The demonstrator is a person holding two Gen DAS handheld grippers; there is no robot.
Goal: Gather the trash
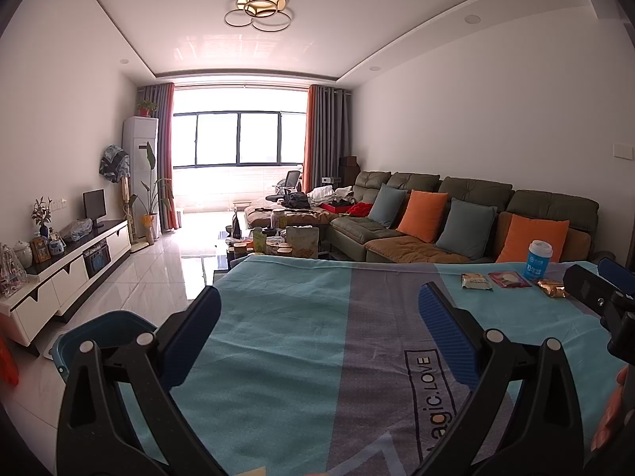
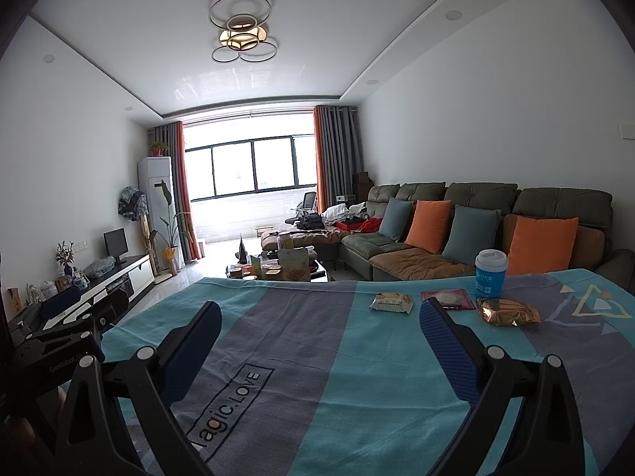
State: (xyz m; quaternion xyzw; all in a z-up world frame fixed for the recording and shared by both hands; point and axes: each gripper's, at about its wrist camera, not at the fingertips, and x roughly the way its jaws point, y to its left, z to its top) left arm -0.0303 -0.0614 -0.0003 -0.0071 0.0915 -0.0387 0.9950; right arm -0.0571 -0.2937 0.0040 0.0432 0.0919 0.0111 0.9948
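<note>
On a table under a teal and grey cloth (image 2: 317, 357) lie a pale snack packet (image 2: 391, 302), a dark red wrapper (image 2: 448, 298), a gold foil wrapper (image 2: 508, 312) and a blue paper cup (image 2: 491, 273) standing upright. They also show in the left wrist view: the pale packet (image 1: 475, 281), the red wrapper (image 1: 509, 279), the gold wrapper (image 1: 552, 288) and the cup (image 1: 538, 260). My right gripper (image 2: 319, 317) is open and empty, short of the wrappers. My left gripper (image 1: 319, 309) is open and empty over the cloth's left part.
A teal bin (image 1: 107, 337) stands on the floor off the table's left edge. A sofa with cushions (image 2: 476, 230) runs behind the table. A cluttered coffee table (image 2: 278, 265) and a TV cabinet (image 1: 67, 269) stand beyond.
</note>
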